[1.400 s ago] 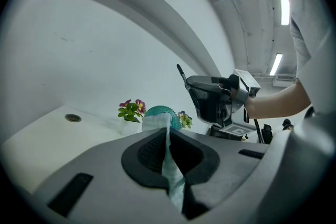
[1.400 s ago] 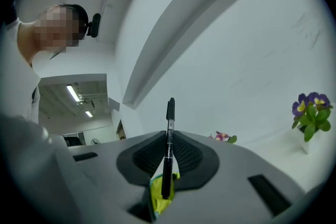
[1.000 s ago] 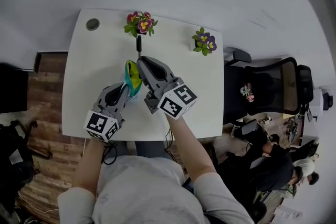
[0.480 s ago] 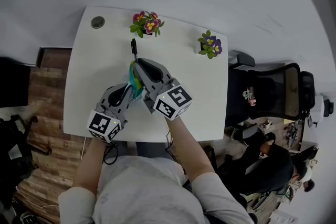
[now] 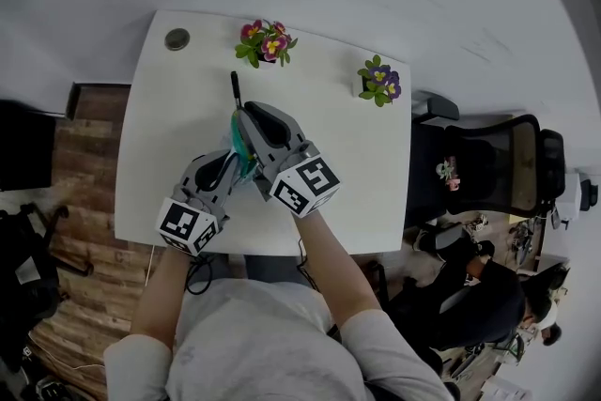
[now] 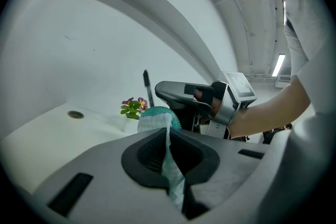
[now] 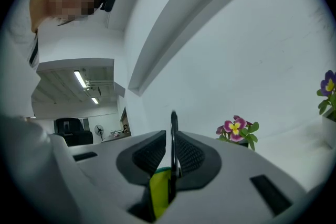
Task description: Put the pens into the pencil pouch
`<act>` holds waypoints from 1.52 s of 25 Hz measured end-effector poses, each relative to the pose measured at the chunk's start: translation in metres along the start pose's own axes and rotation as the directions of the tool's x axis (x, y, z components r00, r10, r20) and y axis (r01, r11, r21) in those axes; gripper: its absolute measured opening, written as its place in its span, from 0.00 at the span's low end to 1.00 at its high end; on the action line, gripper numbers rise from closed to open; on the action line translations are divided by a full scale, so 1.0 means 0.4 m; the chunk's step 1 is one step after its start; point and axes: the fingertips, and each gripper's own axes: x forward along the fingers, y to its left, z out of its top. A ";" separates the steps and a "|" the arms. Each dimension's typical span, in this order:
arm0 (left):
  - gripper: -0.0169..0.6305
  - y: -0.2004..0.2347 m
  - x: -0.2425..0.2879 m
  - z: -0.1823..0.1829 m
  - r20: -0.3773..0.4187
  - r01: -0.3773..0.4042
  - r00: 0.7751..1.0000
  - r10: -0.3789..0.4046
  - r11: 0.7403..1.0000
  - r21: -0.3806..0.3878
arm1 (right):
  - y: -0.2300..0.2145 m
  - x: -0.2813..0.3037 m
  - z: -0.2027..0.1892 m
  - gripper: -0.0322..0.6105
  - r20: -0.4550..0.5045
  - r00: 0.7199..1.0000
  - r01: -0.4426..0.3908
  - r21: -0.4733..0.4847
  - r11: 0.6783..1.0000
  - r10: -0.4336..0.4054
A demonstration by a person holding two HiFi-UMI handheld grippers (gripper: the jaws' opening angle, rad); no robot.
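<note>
Teal cloth of the pouch (image 6: 157, 118) is pinched tight in the left gripper (image 6: 169, 157), above the white table (image 5: 169, 136). The right gripper (image 7: 172, 160) squeezes a black pen (image 7: 174, 128) that pokes out past its jaws, and the pen's other end seems to sit in the pouch's yellow mouth.

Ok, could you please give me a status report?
Left hand-held gripper shut on pencil pouch edge. Right hand-held gripper shut on black pen, mostly outside the pouch. Nothing in the way.
</note>
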 end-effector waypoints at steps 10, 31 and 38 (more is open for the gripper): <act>0.07 0.008 -0.005 0.002 -0.001 0.000 1.000 0.000 1.000 0.001 | -0.005 -0.025 -0.014 0.15 -0.058 0.998 -0.008 -0.006 1.000 0.008; 0.07 0.002 -0.016 0.000 -0.002 0.003 1.000 -0.003 1.000 0.005 | 0.012 0.078 -0.015 0.15 -0.446 0.895 -0.108 -0.218 0.970 -0.001; 0.07 0.004 -0.022 0.000 0.013 -0.001 1.000 0.002 1.000 -0.028 | -0.013 0.017 0.072 0.15 -0.171 0.985 -0.010 0.035 0.999 0.016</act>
